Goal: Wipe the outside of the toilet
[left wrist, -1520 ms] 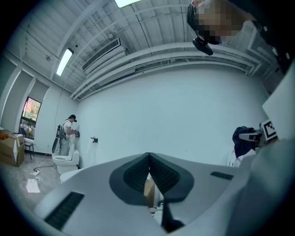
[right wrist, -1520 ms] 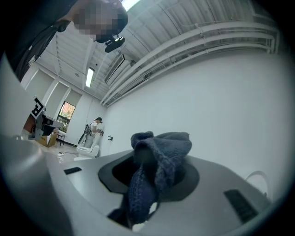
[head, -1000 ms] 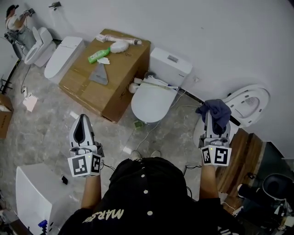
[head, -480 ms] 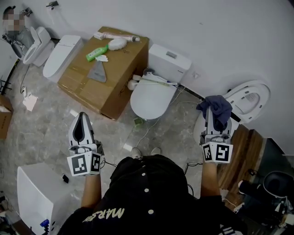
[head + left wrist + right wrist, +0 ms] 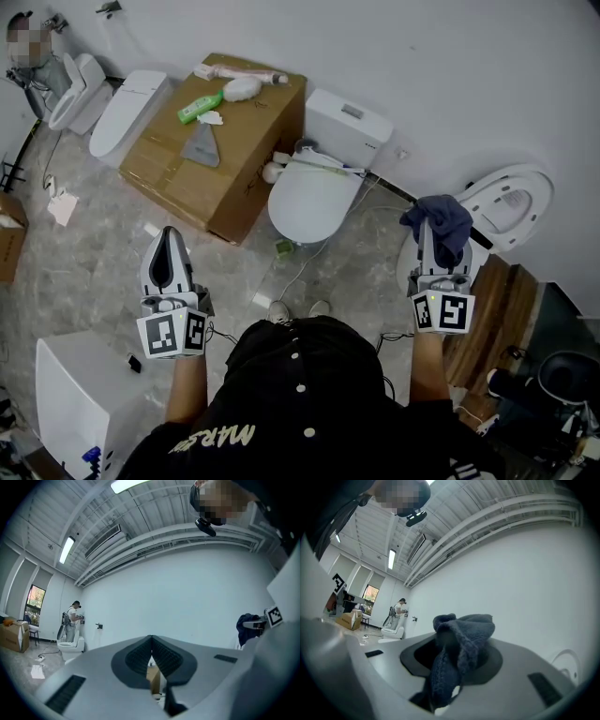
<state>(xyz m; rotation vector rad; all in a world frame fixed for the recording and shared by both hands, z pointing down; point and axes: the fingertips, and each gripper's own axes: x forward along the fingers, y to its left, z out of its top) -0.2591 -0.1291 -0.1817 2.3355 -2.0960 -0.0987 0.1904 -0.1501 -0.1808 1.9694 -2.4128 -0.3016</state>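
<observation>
A: Item one, the left tool?
B: Jaws closed tip to tip, nothing between them; held above the floor.
A: Item two, the right tool?
B: Clamped on a dark blue cloth, bunched over its jaws.
A: Item three, the toilet?
B: White, lid down, against the wall beside a cardboard box; ahead between both tools, well apart from each.
</observation>
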